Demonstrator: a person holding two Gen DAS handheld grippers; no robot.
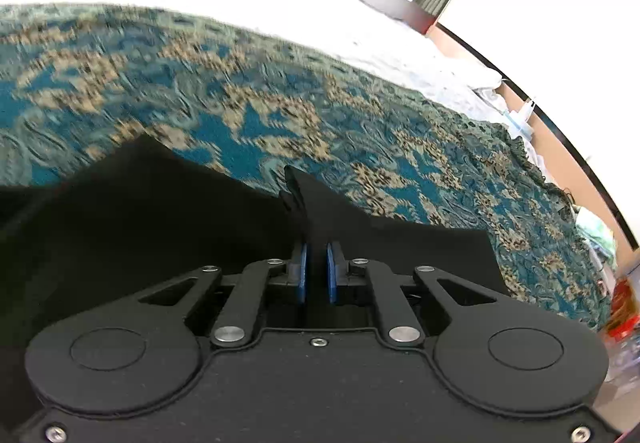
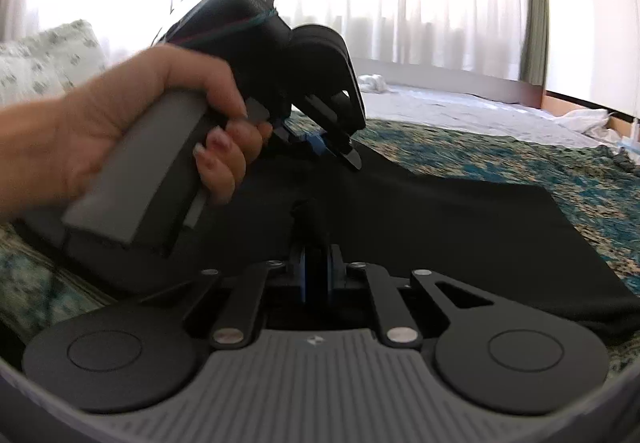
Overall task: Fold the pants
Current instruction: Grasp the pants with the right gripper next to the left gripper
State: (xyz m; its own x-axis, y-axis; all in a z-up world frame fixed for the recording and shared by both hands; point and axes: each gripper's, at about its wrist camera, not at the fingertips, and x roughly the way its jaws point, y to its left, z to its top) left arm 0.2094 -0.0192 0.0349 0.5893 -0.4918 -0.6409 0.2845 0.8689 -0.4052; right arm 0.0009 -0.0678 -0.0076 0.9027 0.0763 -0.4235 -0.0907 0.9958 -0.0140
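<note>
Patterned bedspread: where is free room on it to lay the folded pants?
Bare teal bedspread lies beyond the black pants, up to the white sheet, and right toward its fringed edge. It is crowded near both grippers, left gripper and right gripper, each clamping pants fabric.

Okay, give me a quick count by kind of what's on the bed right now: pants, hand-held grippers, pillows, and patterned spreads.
Black pants: 1
Hand-held grippers: 2, the left hand-held gripper and the right hand-held gripper, each pinching the pants
Pillows: 1 clearly in view
Teal patterned spread: 1
Total: 5
</note>
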